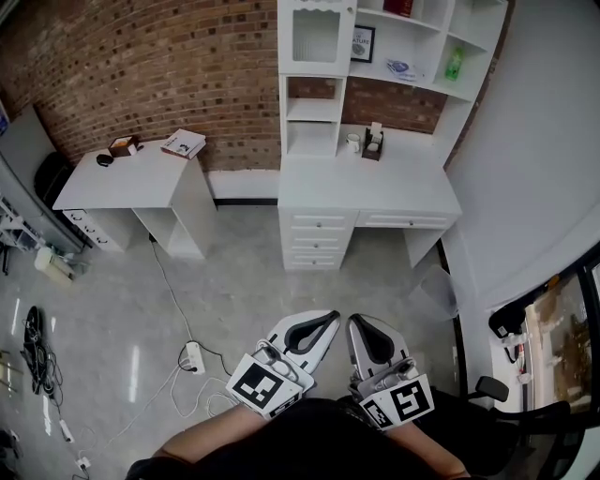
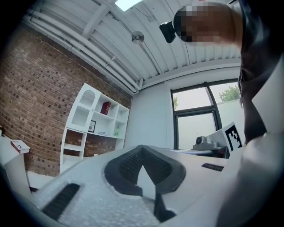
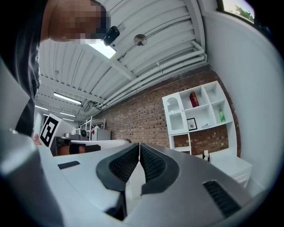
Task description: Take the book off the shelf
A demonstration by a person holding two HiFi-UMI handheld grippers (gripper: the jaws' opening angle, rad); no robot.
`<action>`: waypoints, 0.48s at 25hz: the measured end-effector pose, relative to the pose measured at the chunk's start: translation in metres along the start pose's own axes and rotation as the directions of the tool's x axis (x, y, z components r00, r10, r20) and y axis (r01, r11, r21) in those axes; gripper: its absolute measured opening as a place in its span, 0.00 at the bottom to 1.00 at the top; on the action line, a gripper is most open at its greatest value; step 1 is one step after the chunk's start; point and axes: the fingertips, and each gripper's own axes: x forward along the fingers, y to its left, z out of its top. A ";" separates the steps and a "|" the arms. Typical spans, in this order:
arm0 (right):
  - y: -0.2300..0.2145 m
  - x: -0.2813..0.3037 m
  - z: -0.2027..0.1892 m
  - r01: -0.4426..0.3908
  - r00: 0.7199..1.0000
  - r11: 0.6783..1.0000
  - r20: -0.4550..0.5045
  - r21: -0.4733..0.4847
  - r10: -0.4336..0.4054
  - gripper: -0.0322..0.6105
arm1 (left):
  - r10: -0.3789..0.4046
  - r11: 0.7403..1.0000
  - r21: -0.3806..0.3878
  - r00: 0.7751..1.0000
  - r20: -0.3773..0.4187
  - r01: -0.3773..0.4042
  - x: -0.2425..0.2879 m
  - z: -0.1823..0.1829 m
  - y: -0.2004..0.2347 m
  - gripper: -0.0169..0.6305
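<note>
Up on the top row of the tall white wooden shelf unit (image 1: 286, 94) stands your one dark red hardback book (image 1: 397, 7), upright, well apart from you across the floor. Both your tongs, left (image 1: 323, 322) and right (image 1: 362, 324), are pinched closed on nothing, so you'll have to spread one first. My guess: stiff, fairly hefty, maybe a slick cover, so pinch the spine low and tip it out. Count-wise: one red book, one green bottle (image 1: 455, 64), one framed picture (image 1: 363, 43), plus one flat book (image 1: 183, 143) on the small white tabletop (image 1: 94, 183).
</note>
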 end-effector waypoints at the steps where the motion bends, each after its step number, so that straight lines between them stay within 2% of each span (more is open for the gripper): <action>1: 0.000 0.004 -0.002 0.001 1.000 1.000 -0.003 0.007 -0.001 0.08 | -0.007 1.000 -0.006 1.000 -0.006 0.007 -0.001 -0.001 0.001 0.03; 5: -0.004 0.019 -0.006 0.012 1.000 1.000 -0.007 0.017 -0.012 0.08 | -0.014 0.999 -0.036 0.999 -0.042 0.013 0.003 -0.005 0.010 0.03; 8: -0.007 0.028 -0.013 -0.007 1.000 1.000 -0.014 0.026 0.007 0.08 | -0.007 1.000 -0.006 1.000 -0.029 0.007 0.008 -0.011 0.024 0.03; 10: -0.010 0.033 -0.019 -0.024 1.000 0.999 -0.015 0.031 0.024 0.08 | 0.011 1.000 -0.001 0.999 -0.038 -0.011 0.008 -0.017 0.030 0.03; 12: -0.014 0.040 -0.023 -0.040 0.999 0.998 -0.013 0.049 0.041 0.08 | 0.032 0.999 -0.029 0.997 -0.063 -0.034 0.011 -0.019 0.035 0.03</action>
